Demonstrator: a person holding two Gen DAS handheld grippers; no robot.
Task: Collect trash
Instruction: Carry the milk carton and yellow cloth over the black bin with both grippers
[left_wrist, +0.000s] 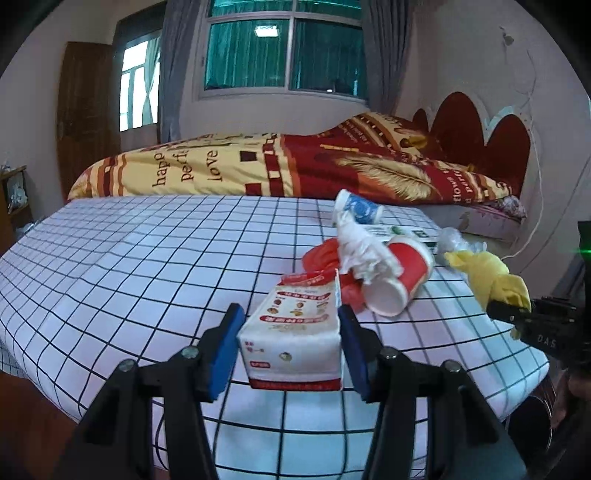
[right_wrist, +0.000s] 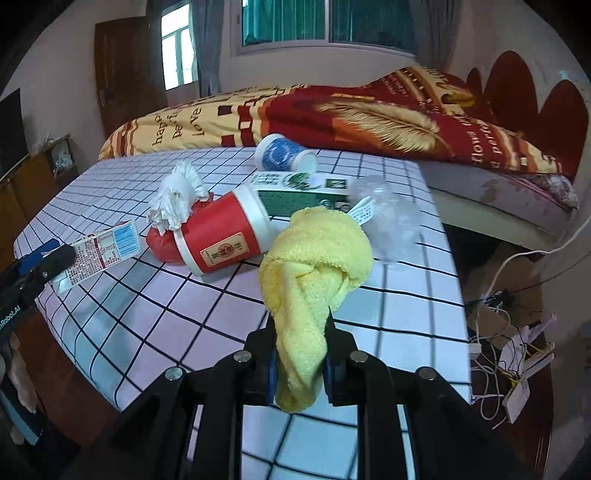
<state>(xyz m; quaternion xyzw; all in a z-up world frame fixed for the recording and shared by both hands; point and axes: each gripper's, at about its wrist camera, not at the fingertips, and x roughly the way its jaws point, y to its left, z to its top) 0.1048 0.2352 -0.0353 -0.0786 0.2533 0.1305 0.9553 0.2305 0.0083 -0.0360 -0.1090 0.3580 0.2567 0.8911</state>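
Note:
My left gripper is shut on a small white-and-red carton, its blue pads pressing both sides, held just above the checked tablecloth. My right gripper is shut on a bunched yellow cloth, which rises above the fingers; the same cloth shows at the right of the left wrist view. On the table lie a red paper cup on its side, a crumpled white tissue, a red bag, a blue-and-white cup, a green-and-white box and clear crumpled plastic.
A bed with a red-and-yellow quilt runs behind the table. To the table's right, cables and a white device lie on the floor. A dark wooden door and a low shelf stand at the left.

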